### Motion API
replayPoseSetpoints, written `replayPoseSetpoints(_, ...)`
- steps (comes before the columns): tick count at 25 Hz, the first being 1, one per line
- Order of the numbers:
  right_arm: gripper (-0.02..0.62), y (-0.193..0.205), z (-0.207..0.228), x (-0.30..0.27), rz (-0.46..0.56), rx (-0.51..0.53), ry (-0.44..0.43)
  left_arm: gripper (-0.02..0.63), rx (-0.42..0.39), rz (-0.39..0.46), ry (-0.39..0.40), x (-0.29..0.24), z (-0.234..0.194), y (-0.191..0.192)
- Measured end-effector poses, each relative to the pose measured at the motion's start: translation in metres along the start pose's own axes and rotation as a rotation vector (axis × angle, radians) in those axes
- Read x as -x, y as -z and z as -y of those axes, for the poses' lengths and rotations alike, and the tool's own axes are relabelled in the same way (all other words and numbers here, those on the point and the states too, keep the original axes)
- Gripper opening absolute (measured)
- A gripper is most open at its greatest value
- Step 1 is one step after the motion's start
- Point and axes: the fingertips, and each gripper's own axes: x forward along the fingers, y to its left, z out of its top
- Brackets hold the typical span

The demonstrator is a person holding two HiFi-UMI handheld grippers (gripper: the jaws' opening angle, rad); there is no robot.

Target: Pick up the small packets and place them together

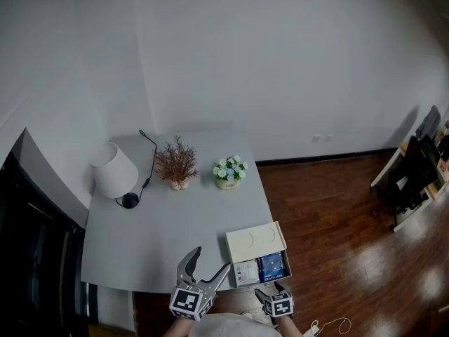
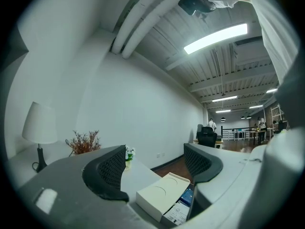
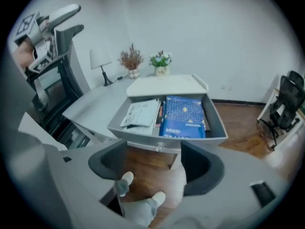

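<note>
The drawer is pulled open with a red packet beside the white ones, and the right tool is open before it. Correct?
No: the packet beside the white ones is blue, not red, as the right gripper view shows. The drawer is pulled open and the right tool is open before it.

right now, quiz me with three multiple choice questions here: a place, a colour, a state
1. Where on the table is the lamp? A back left B front right C centre
2. Colour of the packet at the drawer's right? A red B blue C green
3. The right claw is: A shut on a packet B open, empty C shut on the lamp
Answers: 1 A, it stands by the far left corner; 2 B, its cover is blue; 3 B, jaws apart, gripping nothing.
</note>
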Motion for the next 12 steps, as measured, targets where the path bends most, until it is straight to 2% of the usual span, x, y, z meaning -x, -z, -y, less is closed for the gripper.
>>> replayPoseSetpoints(3,0.364,-0.047,0.003,0.039,0.189,-0.043,0.008,0.367,0.000,0.003,-0.003,0.000,-0.004,-0.001)
replayPoseSetpoints(6,0.359,-0.116,-0.002,0.078,0.429,-0.061,-0.046,0.367,0.001,0.011,0.002,-0.002,-0.007,-0.003)
replayPoseSetpoints(9,0.324,-0.188,-0.014,0.125,0.670,-0.027,-0.098,0.367,0.003,0.022,0.005,-0.003,-0.008,-0.008)
replayPoseSetpoints(12,0.324,-0.240,-0.024,0.169,0.857,0.025,-0.079,0.367,0.003,0.036,0.001,-0.004,-0.009,-0.015)
